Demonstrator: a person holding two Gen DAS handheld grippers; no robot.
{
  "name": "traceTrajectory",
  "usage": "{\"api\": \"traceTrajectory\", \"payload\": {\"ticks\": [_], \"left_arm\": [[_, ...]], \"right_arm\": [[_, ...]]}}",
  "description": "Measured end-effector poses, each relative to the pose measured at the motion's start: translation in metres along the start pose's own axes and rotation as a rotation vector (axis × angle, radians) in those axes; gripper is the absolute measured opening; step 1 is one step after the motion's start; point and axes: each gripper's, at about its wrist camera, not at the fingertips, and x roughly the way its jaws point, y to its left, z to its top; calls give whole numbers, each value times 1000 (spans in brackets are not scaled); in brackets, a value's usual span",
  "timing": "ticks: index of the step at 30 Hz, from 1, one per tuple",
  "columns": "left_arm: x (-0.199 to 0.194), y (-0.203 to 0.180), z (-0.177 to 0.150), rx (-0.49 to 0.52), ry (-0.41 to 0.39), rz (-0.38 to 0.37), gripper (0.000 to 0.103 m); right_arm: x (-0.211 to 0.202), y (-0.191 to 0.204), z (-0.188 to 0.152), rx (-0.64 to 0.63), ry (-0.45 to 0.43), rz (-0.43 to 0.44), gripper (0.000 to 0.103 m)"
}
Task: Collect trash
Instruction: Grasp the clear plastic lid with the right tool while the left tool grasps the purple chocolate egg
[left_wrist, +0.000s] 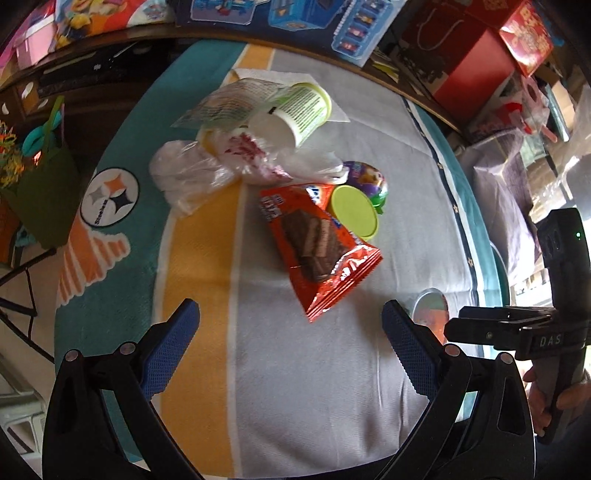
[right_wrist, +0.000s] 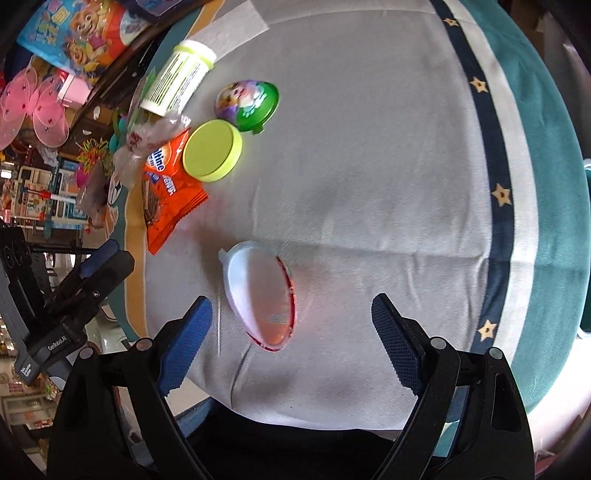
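Trash lies on a cloth-covered table (left_wrist: 332, 387). An orange snack wrapper (left_wrist: 317, 247) is just ahead of my left gripper (left_wrist: 291, 325), which is open and holds nothing. Beyond it are a lime lid (left_wrist: 354, 216), a green toy egg half (left_wrist: 369, 177), a tipped white tub (left_wrist: 291, 114) and crumpled clear plastic (left_wrist: 199, 173). In the right wrist view a clear egg half with a red rim (right_wrist: 260, 295) lies just beyond my right gripper (right_wrist: 291, 317), which is open and empty. The wrapper (right_wrist: 166, 192), lid (right_wrist: 212, 151), egg half (right_wrist: 247, 103) and tub (right_wrist: 177, 79) sit farther off.
A white napkin (left_wrist: 266, 75) lies under the tub. Boxes and toys (left_wrist: 461, 44) crowd the dark ledge behind the table. A green bag (left_wrist: 44, 199) hangs left of the table. The other gripper's black body (left_wrist: 517, 332) shows at the right, a hand on its handle.
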Motion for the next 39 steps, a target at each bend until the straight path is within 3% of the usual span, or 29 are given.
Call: {"api": "traceTrajectory", "payload": {"ticks": [7,9,12,14,21,30,37,39], "left_arm": [[1,11,-5,-14,10,0,99],[2,10,-4,-9,11,1,99],[4,10,-1,-3,11,0,99],[6,8,1,-2,13,0,99],[12,-12,15,46,14,-8,99],[22,-82,63,230,-21,-29,99],[73,-128,96,365,41,22,98],[88,-131,101,382,58,48,91]], "right_arm": [[13,20,-5,-69,-38,-79,84],[17,24,-4,-82,-37,-88,79],[20,31,-4,-129,-50,-128,67],[17,31,-2,-158,-63,-142,47],[-7,-5,16,-43,-127,-75,46],[-35,-64,33,99,-185,-16,47],[-40,-91,48,142,-198,27,47],[-38,-96,50,152,-195,43,47]]}}
